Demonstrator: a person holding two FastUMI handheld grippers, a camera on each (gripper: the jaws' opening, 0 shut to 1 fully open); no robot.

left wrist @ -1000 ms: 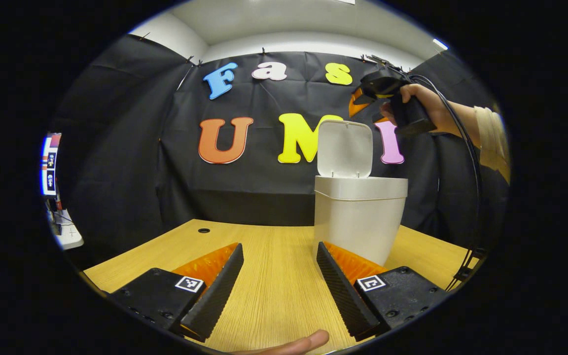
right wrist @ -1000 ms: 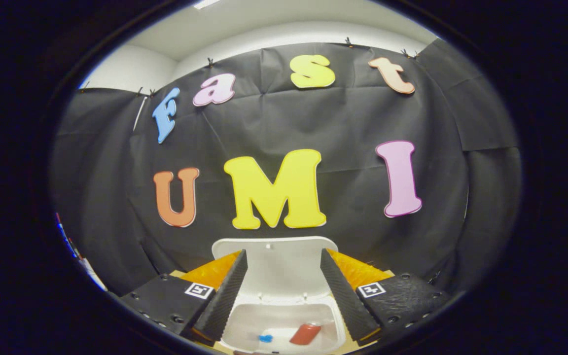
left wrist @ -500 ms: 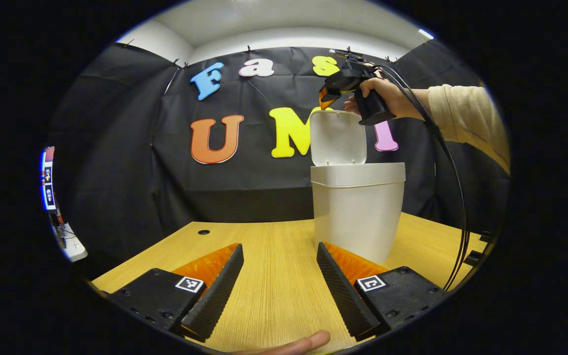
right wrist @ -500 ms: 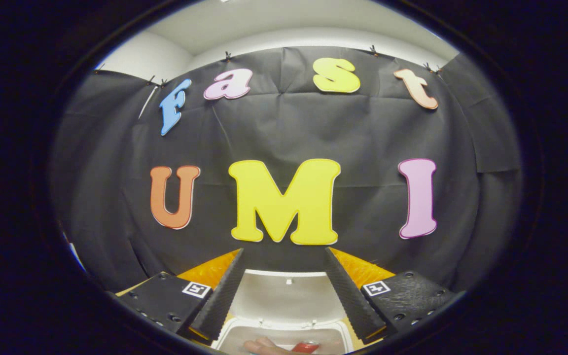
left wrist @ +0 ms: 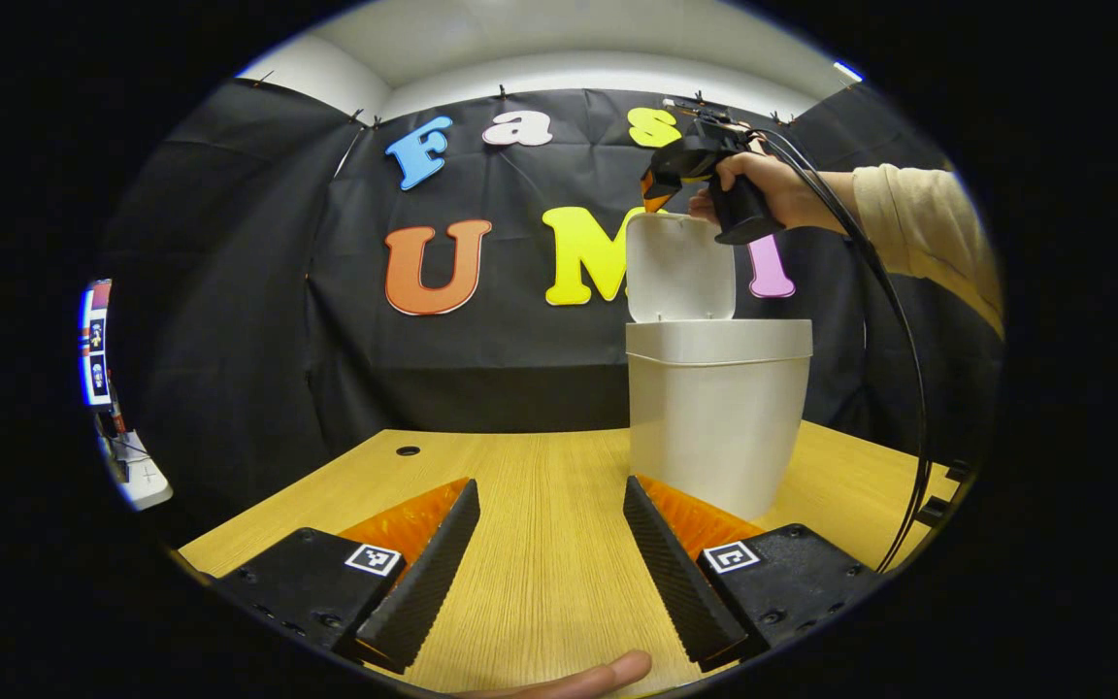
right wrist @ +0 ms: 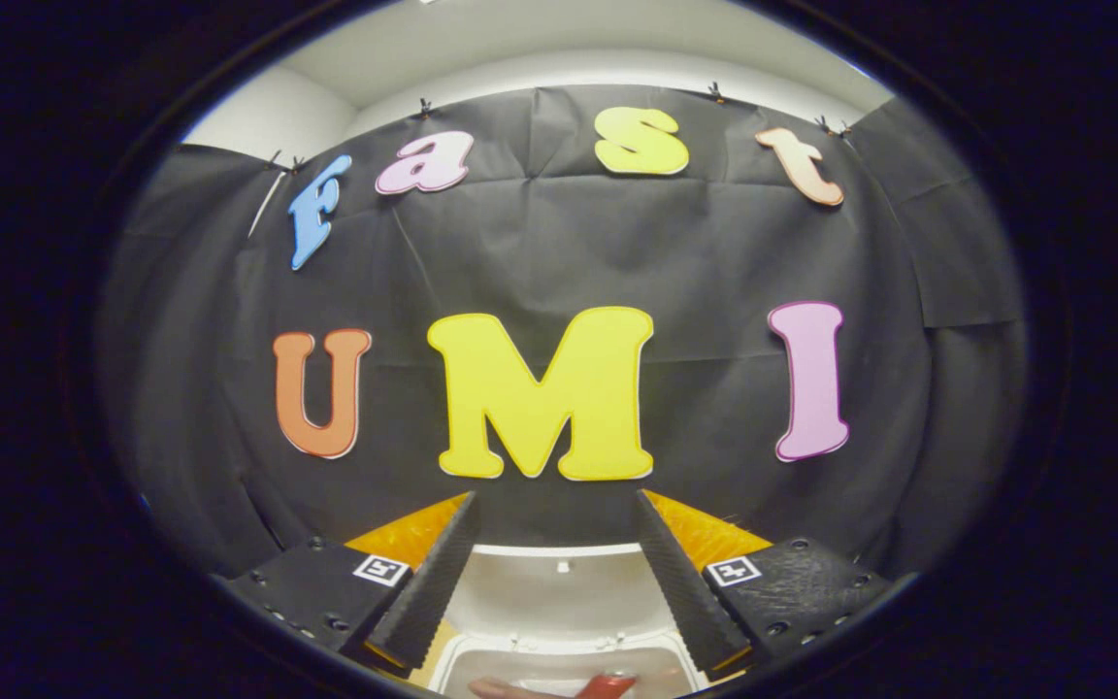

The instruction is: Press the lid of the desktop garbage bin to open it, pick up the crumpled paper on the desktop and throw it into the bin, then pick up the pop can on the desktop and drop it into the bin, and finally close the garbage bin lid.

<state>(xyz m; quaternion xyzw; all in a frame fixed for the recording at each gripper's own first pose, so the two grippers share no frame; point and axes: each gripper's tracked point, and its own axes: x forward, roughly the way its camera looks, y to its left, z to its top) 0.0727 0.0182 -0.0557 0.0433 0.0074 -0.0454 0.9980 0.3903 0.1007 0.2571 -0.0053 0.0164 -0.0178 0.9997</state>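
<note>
A white desktop garbage bin (left wrist: pixel 717 422) stands on a light wooden desk (left wrist: pixel 540 544) in front of the black cloth wall, its lid (left wrist: pixel 680 269) hinged up and standing nearly upright at the back of the rim. In the left gripper view, the left gripper (left wrist: pixel 551 505) hovers low over the desk with its two fingers spread wide and nothing between them; its right-hand finger reaches toward the foot of the bin. A fingertip (left wrist: pixel 608 673) shows at the bottom edge of that view. Farther off, a hand (left wrist: pixel 780 189) in a cream sleeve (left wrist: pixel 918 228) holds the right gripper (left wrist: pixel 654 190) above the top edge of the raised lid, a black cable (left wrist: pixel 894 320) trailing down from it; from this angle its tip appears just above the lid's upper left corner. In the right gripper view, the right gripper (right wrist: pixel 556 515) has its fingers set well apart and empty, with the inner face of the lid (right wrist: pixel 559 592) between them and the open mouth of the bin (right wrist: pixel 530 660) just below. Inside the bin lies the red pop can (right wrist: pixel 606 685), cut off by the lower edge, beside a pale shape that cannot be made out. A small dark hole (left wrist: pixel 408 450) marks the desk's far left part.
</note>
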